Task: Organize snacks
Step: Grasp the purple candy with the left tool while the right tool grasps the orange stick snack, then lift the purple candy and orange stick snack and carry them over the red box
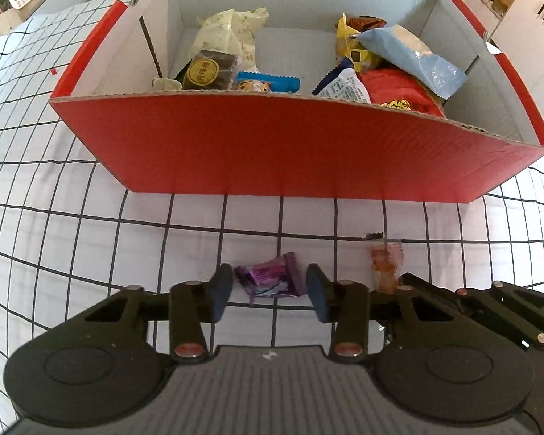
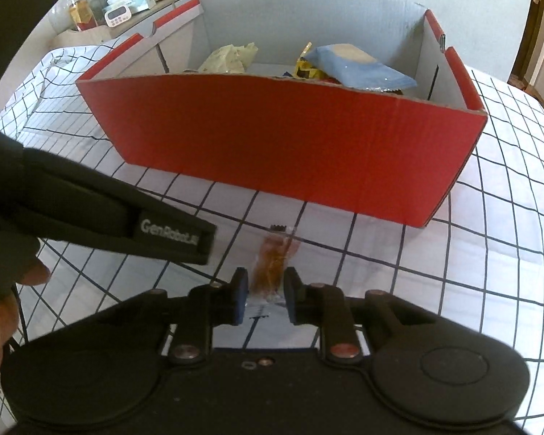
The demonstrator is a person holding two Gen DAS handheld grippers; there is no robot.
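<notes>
On the gridded cloth in front of the red box, I have both tongs down on loose snacks. My left gripper sits around a purple candy lying flat on the cloth. Its blue pads stand at either end of the wrapper, the left one touching or nearly so, the right one with a thin gap, so I read it as not yet clenched on the candy.

My right gripper is pinched onto a clear packet with brownish contents. Its pads press in on the packet's lower half from both sides, and the packet's top end with the dark crimped edge sticks out forward between them, toward the box. In the left wrist view the same packet lies just right of the purple candy, with the right gripper's black frame at its lower end.

The box stands just beyond both snacks, open at the top. Inside I see a pale yellow-green bag and a dark round-labelled pack on the left, and a light blue bag, a yellow wrapper and a red pack on the right.

In the right wrist view, the left gripper's black arm crosses the left side, with a person's fingers at the edge.
</notes>
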